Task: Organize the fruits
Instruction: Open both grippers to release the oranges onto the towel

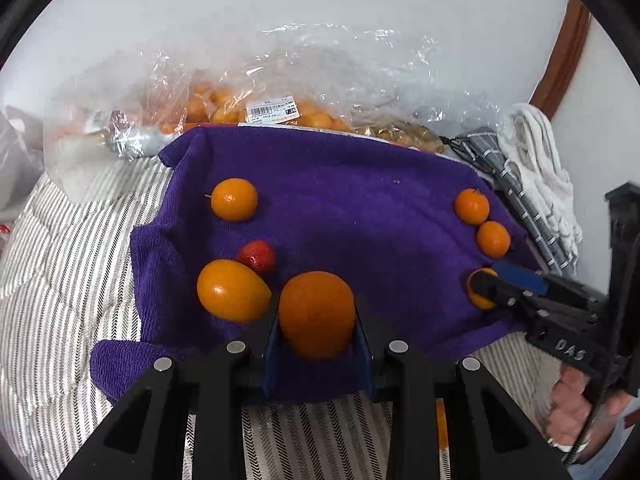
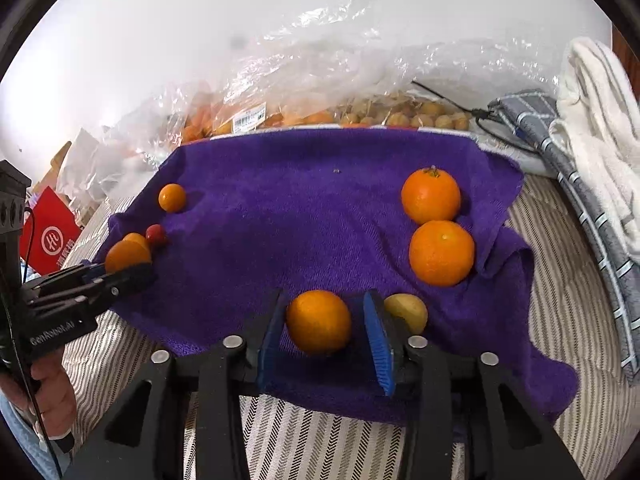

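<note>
A purple towel (image 1: 360, 200) lies spread on striped bedding with fruit on it. My left gripper (image 1: 316, 304) is shut on a large orange fruit (image 1: 316, 320) near the towel's front left. Beside it sit an oval orange fruit (image 1: 232, 290), a red strawberry (image 1: 258, 256) and a small orange (image 1: 234, 199). In the right wrist view my right gripper (image 2: 325, 300) straddles an orange (image 2: 319, 321) resting on the towel (image 2: 300, 200); its right pad (image 2: 378, 340) stands clear of the fruit. Two oranges (image 2: 431, 195) (image 2: 442, 253) lie just beyond, and a yellowish fruit (image 2: 406, 312) sits right of that pad.
Clear plastic bags of fruit (image 1: 260, 112) line the back edge of the towel against a white wall. Folded grey and white cloths (image 2: 580, 160) lie at the right. A red packet (image 2: 48, 236) sits at the far left. A person's hand (image 1: 576, 408) holds the right gripper's handle.
</note>
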